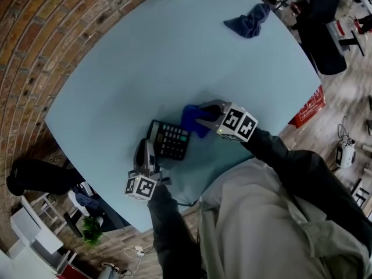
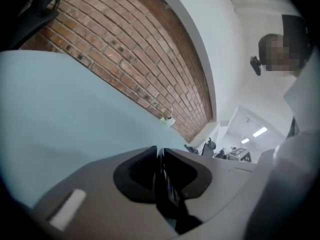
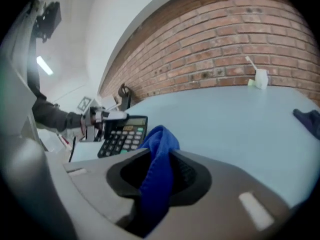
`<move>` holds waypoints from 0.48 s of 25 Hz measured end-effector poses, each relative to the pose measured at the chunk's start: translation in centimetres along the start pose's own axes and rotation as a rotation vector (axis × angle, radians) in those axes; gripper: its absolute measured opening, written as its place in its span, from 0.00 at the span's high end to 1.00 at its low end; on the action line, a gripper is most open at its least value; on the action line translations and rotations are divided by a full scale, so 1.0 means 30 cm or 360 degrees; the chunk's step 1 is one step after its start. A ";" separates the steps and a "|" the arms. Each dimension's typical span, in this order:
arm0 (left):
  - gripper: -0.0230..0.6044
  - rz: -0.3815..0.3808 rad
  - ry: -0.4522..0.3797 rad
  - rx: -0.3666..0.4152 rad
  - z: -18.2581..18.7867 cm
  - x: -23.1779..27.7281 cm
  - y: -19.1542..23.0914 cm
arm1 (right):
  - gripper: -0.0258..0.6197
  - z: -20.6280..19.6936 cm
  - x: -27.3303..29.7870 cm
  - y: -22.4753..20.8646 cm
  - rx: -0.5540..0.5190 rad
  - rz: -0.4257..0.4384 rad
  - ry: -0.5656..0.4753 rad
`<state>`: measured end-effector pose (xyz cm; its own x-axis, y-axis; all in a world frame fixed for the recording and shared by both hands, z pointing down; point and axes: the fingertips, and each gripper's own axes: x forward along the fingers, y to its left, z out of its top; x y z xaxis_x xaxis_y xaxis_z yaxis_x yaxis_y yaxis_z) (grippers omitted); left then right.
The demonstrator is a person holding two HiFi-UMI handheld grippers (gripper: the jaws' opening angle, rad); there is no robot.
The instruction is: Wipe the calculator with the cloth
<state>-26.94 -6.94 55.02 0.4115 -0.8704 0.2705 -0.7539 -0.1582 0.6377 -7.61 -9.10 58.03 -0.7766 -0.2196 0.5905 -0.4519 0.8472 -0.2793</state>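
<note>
Cloth (image 1: 192, 118) clamped in right gripper (image 1: 204, 117), just beside calculator (image 1: 169, 139). Left gripper (image 1: 147, 150) pinches calculator edge, steadying it. Pick-up done; wiping seemingly not yet begun.

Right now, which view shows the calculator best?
The right gripper view: the calculator shows its display and key rows clearly. The head view shows it from above, smaller. The left gripper view shows only a dark sliver between the jaws.

This looks like an office workroom. A pale blue surface (image 1: 145, 57) stands by a bare brick wall (image 3: 225, 49). A black office chair (image 1: 322, 34) sits nearby, strip lights (image 2: 259, 132) hang overhead, and cables (image 1: 136, 251) trail across the wooden floor (image 1: 349, 97).
</note>
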 end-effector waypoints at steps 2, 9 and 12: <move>0.90 -0.0026 -0.0070 -0.0094 0.014 -0.016 -0.042 | 0.80 0.091 -0.045 0.014 0.0036 -0.0014 -0.0166; 0.89 -0.0096 -0.0221 -0.0127 0.073 0.002 -0.280 | 0.81 0.246 -0.030 0.374 -0.0316 0.0360 -0.0122; 0.89 -0.0110 -0.0285 -0.0100 0.134 -0.021 -0.342 | 0.81 0.255 -0.100 0.532 -0.0369 0.0556 -0.0100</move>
<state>-21.53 -6.63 45.40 0.3592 -0.9284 0.0953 -0.6911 -0.1960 0.6957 -15.85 1.39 46.01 -0.8940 0.0771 0.4415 -0.0518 0.9607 -0.2727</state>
